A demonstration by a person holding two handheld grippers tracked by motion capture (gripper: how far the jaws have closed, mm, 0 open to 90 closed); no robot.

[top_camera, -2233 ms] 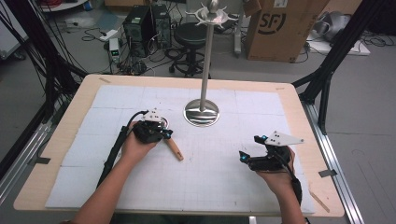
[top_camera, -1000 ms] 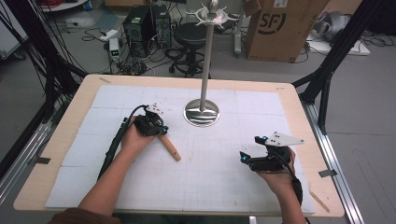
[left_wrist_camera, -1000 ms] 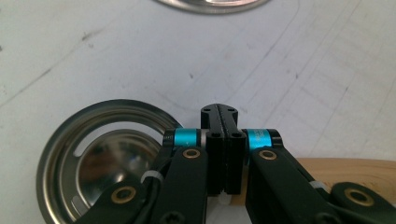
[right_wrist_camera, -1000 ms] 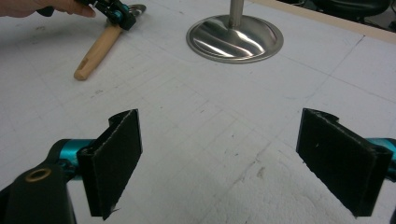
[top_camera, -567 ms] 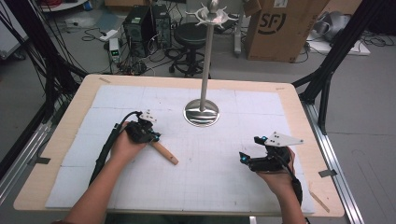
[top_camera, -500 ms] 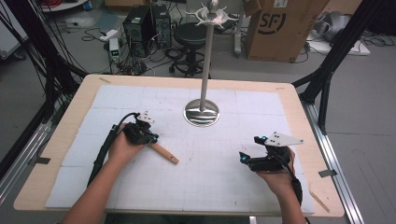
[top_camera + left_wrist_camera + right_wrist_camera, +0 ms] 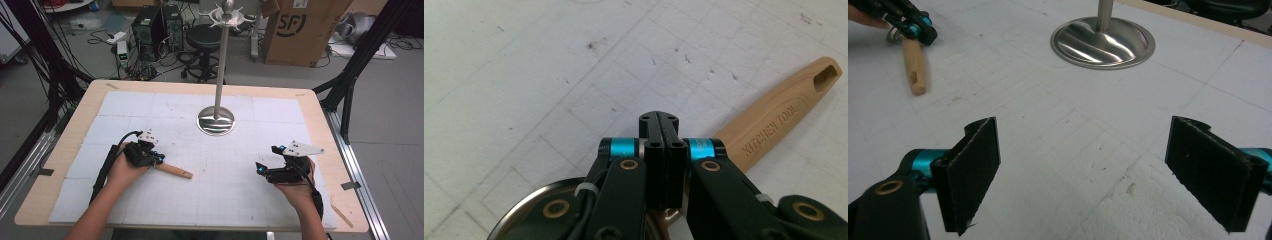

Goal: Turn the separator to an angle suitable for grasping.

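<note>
On white mat — left gripper point(image 7: 159, 159) clamps wooden-handled utensil point(image 7: 175, 171) | right gripper point(image 7: 261, 169) — jaws apart, holding nothing

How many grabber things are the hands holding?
2. The left black two-jaw gripper sits at the table's left, shut on the wooden-handled kitchen tool. The right black gripper is at the table's right, jaws wide open over the white mat.

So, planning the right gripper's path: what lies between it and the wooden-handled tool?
Bare white mat in the high view, from right gripper to tool.
</note>
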